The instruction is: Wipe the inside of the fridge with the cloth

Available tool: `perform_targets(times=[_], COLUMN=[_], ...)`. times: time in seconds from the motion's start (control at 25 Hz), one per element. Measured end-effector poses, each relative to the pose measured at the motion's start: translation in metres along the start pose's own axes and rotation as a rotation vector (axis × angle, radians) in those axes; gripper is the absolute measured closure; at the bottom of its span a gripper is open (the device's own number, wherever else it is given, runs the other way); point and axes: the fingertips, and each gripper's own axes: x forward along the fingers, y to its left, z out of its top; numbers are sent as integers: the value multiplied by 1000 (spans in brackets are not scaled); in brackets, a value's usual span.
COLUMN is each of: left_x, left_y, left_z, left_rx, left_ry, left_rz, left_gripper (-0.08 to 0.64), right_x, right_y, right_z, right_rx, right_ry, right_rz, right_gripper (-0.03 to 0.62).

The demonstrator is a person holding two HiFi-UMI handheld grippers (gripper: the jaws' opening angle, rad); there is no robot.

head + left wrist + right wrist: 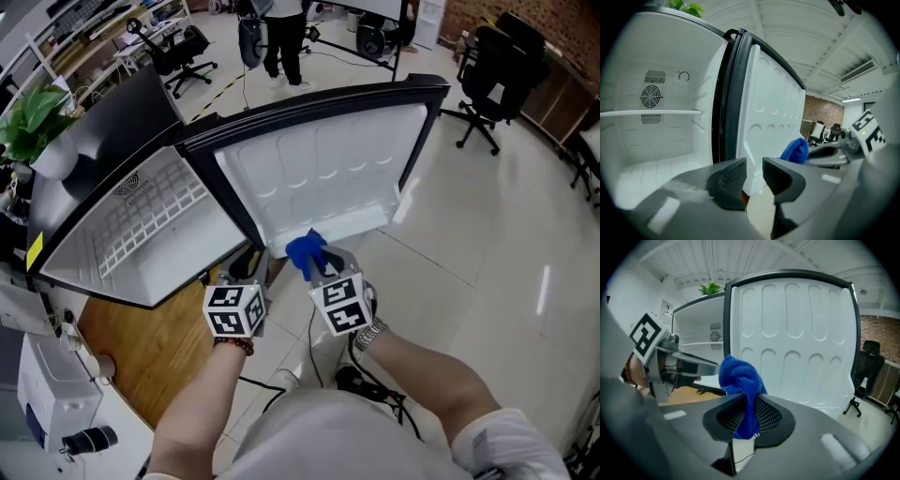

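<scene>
The white fridge (141, 234) stands with its door (319, 178) swung wide, the moulded inner side facing me. My right gripper (314, 267) is shut on a bunched blue cloth (306, 251), held just in front of the door's lower edge. In the right gripper view the cloth (740, 390) sticks up between the ribbed pads of that gripper (749, 416), with the door (792, 343) right ahead. My left gripper (754, 176) is open with a narrow gap and nothing in it. It points at the door's hinge edge (733, 98), beside the fridge's shelf (651, 112) and the cloth (795, 151).
A potted plant (33, 112) sits on the fridge's top. Black cables (361, 380) lie on the pale floor by my feet. Office chairs (497, 66) stand at the back right, and a person (281, 37) stands behind the door. A wooden board (159, 347) lies under the fridge.
</scene>
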Motion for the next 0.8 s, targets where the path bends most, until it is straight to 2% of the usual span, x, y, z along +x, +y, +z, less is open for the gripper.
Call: perform_targets(times=[0.32, 0.8], left_x=[10, 26], left_y=[7, 6], left_z=[13, 15], left_rx=[17, 29], left_ry=[7, 42], left_rz=[0, -6], left_gripper=[443, 443], right_x=[41, 78], right_y=[28, 19], right_z=[-8, -13], right_rx=[-19, -15], right_ry=[56, 89], right_rz=[41, -1], right_gripper=[538, 538])
